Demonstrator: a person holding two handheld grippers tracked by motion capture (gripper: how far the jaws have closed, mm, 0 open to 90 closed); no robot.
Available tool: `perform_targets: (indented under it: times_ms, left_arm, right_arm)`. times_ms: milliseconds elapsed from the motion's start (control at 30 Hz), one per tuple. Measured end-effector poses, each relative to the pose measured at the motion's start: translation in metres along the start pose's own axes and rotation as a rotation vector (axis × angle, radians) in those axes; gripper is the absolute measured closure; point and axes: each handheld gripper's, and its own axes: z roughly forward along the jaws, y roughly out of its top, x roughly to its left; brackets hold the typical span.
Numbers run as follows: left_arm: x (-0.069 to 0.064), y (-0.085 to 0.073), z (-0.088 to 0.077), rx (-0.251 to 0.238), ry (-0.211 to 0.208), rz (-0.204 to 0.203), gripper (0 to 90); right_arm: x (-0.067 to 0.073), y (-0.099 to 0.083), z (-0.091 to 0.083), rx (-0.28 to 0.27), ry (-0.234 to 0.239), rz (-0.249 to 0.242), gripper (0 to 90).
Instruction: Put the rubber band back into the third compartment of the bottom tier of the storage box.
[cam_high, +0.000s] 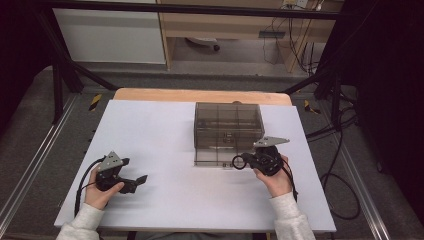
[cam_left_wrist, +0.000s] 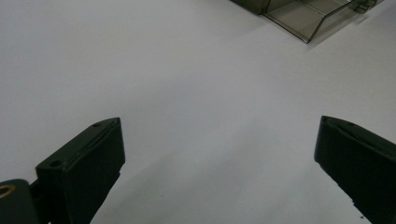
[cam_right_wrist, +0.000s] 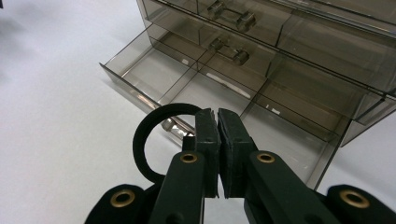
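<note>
right gripper (cam_right_wrist: 218, 154) is clamped on a black hair tie (cam_right_wrist: 154, 140): jaws pressed together on one side of the loop, rest of the ring hangs free off to the jaws' left. It sits just short of the open bottom drawer (cam_right_wrist: 187, 88) of the smoky clear drawer organiser (cam_high: 227, 127); in the high view the tie (cam_high: 238, 161) is right at the drawer's front lip, not over a compartment yet

left gripper (cam_high: 131, 181) has its jaws wide apart, nothing between them, resting on the white table (cam_high: 165, 150) well away from the box, so it isn't bracing anything

risks as I see them:
- free part of the loop hangs ahead of and beside the jaws, low; it could catch the drawer's front wall or handle on the way in, and with nothing holding the light plastic unit, a snag likely shoves the drawer shut or slides the whole box back
- letting go too early: tie lands on the lip or a divider and rolls onto the table
- grip is only on a thin edge of soft band; a tug from a snag could pull it out of the pads
- elastic may cling to a pad on opening and drop off-target
</note>
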Motion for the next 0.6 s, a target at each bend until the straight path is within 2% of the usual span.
perform_targets:
  times_ms: [600]
  left_arm:
    - [0.0,0.0,0.001,0.002,0.001,-0.001,1.3]
  right_arm:
    - [-0.012,0.0,0.005,0.002,-0.039,0.027,87.5]
